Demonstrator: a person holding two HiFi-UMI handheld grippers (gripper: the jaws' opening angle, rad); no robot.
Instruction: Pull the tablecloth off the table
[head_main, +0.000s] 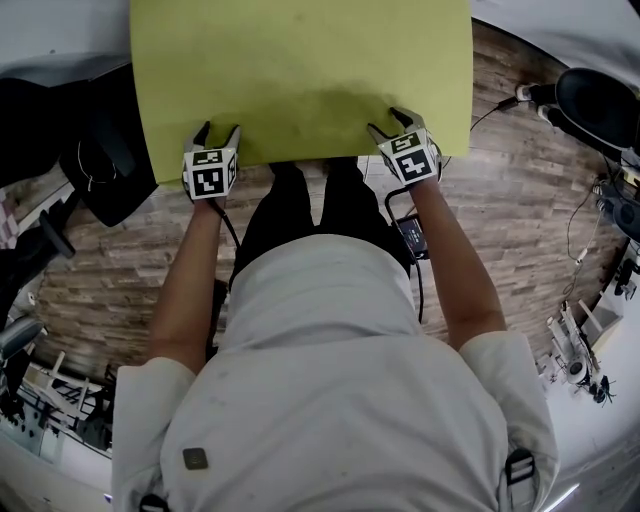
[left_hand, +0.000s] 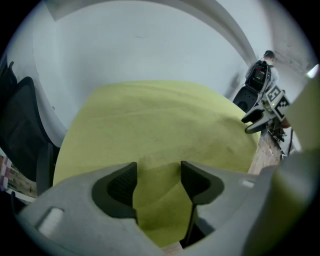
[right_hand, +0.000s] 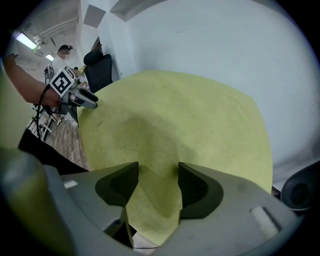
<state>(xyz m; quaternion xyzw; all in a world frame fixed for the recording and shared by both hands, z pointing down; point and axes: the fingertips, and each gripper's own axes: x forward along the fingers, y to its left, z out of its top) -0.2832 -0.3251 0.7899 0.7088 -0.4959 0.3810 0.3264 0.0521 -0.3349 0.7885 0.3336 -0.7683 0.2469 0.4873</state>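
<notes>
- Tablecloth (head_main: 300, 70): yellow-green, spread smooth over the table top. Its near edge hangs toward me above the wood-pattern floor (head_main: 520, 200).
- Left gripper (head_main: 220, 135): sits at the cloth's near edge, toward the left end. My fingers (left_hand: 117, 187) stand wide apart with a fold of hem between them, and they are not clamping it.
- Right gripper (head_main: 392, 125): sits on the same edge, toward the right end. Its fingers (right_hand: 197, 190) are equally wide, with hem between them and no pinch.
- Black chair (head_main: 100, 165): stands just left of the table.

Left tongs (head_main: 220, 132), right tongs (head_main: 392, 122) seemingly agape.
</notes>
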